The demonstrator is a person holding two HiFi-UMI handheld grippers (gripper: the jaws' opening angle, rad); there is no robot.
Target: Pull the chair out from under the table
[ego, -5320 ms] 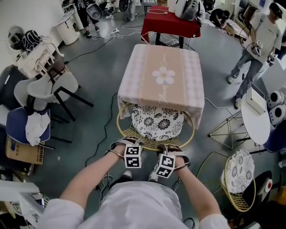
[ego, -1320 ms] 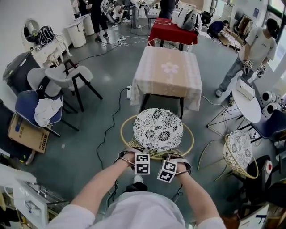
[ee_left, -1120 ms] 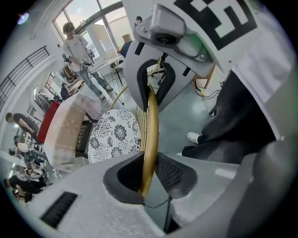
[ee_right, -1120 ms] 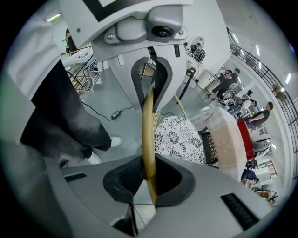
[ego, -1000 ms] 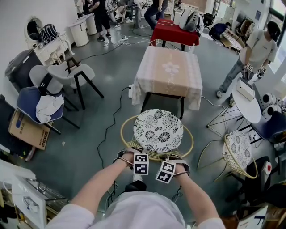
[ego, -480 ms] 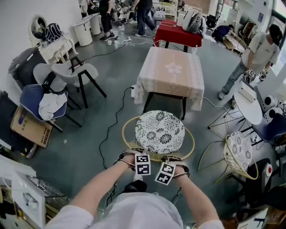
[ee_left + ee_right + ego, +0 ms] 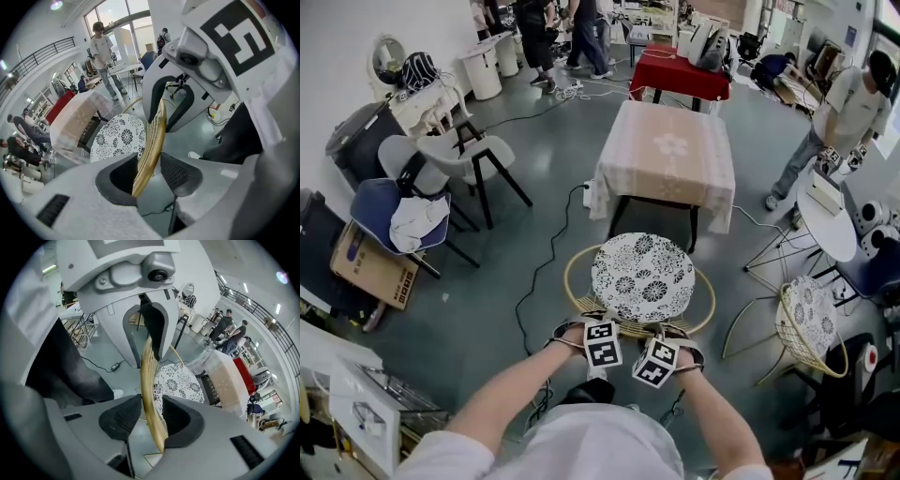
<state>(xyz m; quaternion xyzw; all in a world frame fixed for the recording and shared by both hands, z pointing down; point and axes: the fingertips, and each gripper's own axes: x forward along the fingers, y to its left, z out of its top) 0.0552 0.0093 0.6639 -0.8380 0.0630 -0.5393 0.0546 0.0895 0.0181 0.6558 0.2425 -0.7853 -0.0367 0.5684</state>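
1. Beige-clothed table (image 7: 666,164) stands clear beyond the chair.
2. Wicker chair (image 7: 642,277) sits fully out from under it.
3. Left gripper (image 7: 149,171) and right gripper (image 7: 152,416) have just been opening. Their jaws stand apart with the chair's rim (image 7: 154,136) loose between them, so lifting straight off should avoid snagging it.

A person in a pale shirt and jeans (image 7: 836,117) is standing at the right, near a round white table (image 7: 825,230). A table draped in red cloth (image 7: 680,73) is standing at the far end. A thin black cable (image 7: 551,251) is trailing across the grey floor (image 7: 478,300). A crumpled white cloth (image 7: 417,217) is lying on a blue padded chair (image 7: 373,204), just beside a brown cardboard box (image 7: 370,272).
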